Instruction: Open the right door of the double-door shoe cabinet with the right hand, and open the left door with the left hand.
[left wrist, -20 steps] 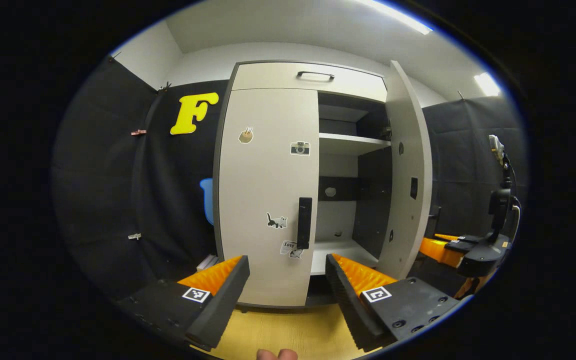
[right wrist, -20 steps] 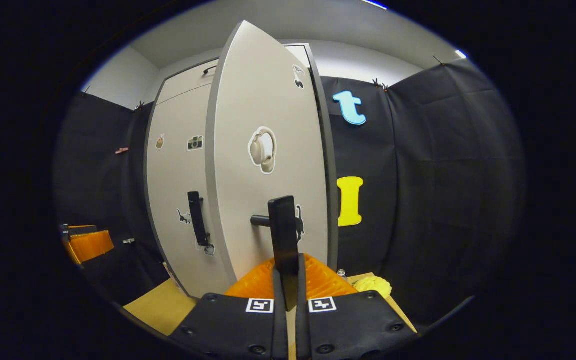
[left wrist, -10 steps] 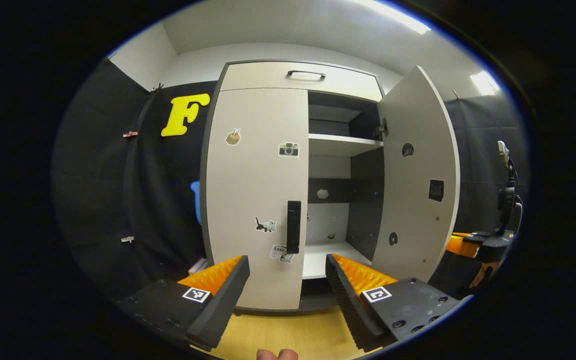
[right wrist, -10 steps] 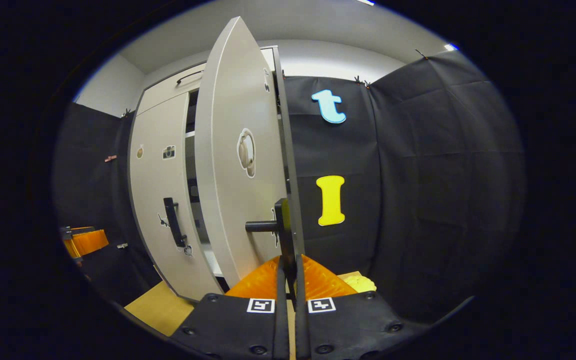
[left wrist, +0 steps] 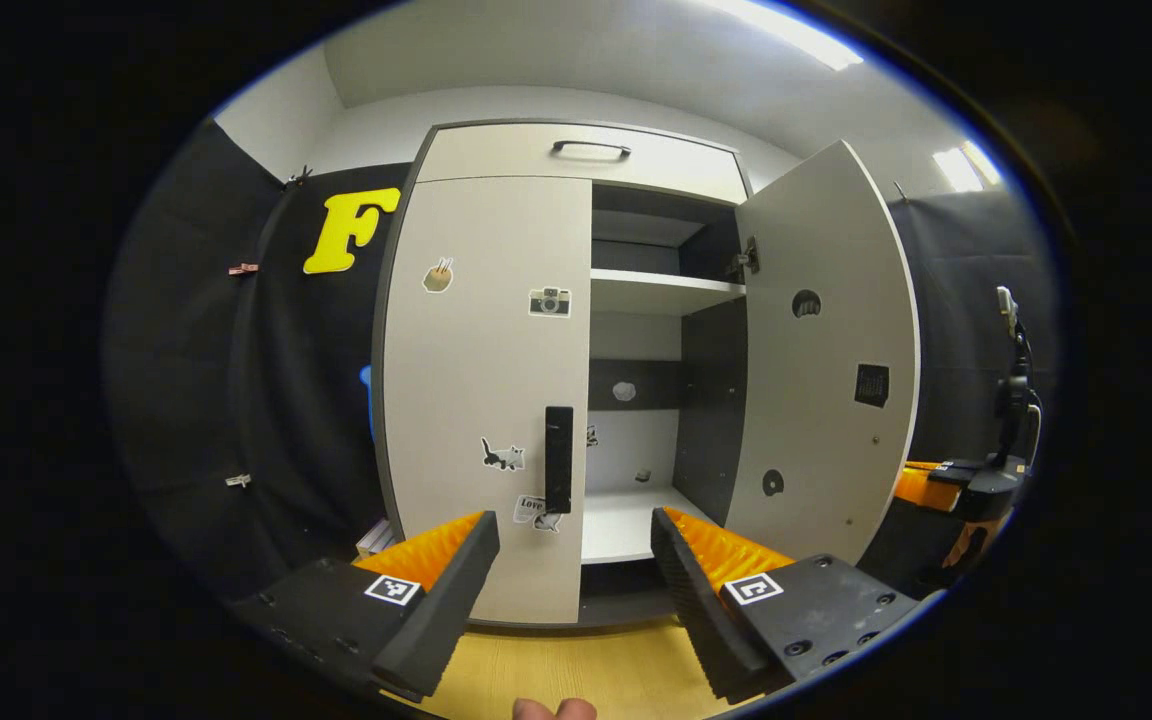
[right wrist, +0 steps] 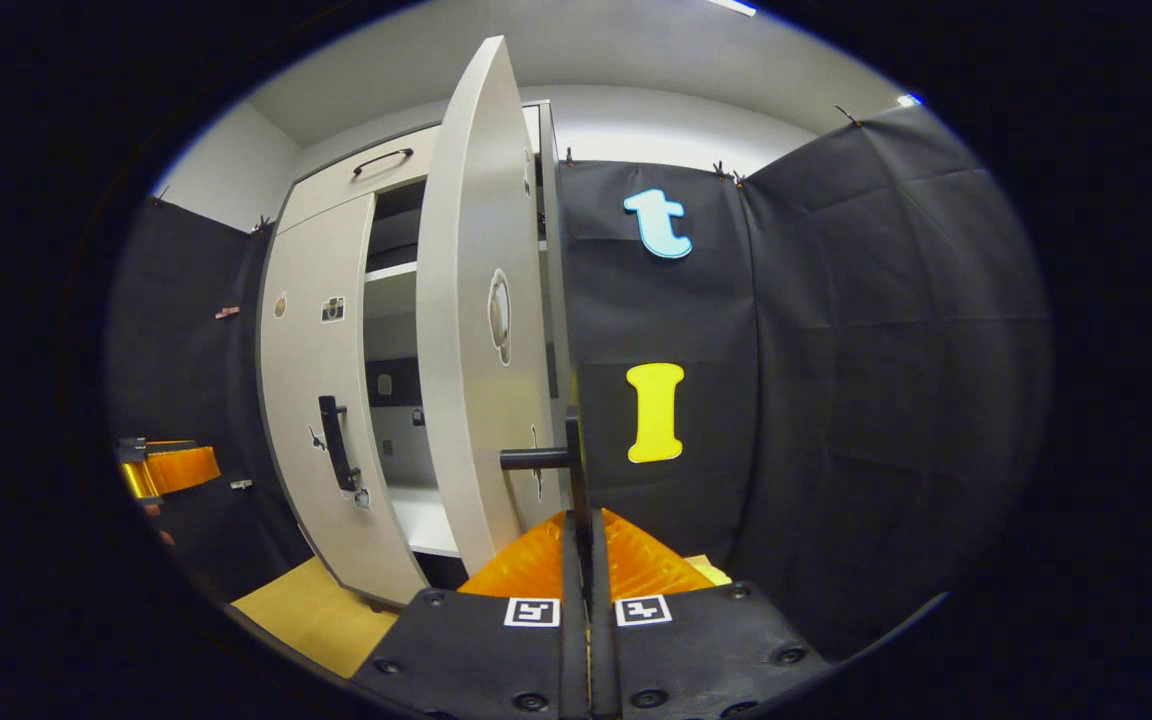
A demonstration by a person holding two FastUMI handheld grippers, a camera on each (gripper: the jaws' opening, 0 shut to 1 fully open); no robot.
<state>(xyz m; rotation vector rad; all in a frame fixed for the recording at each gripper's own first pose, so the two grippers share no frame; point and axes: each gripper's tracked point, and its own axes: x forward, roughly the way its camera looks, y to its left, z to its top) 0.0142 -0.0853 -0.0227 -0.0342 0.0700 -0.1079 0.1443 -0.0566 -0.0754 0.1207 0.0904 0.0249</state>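
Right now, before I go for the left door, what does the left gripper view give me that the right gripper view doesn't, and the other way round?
Left gripper view: the inner face of the right door, the upper shelf inside, and the open left gripper facing the left door handle, apart from it. Right gripper view: that door's outer face with the headphone sticker, and the right gripper shut on the right door handle. Both: the left door closed, and the top drawer.

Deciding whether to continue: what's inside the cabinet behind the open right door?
Bare shelves and a dark back panel; no shoes visible. The shut left door covers that half.
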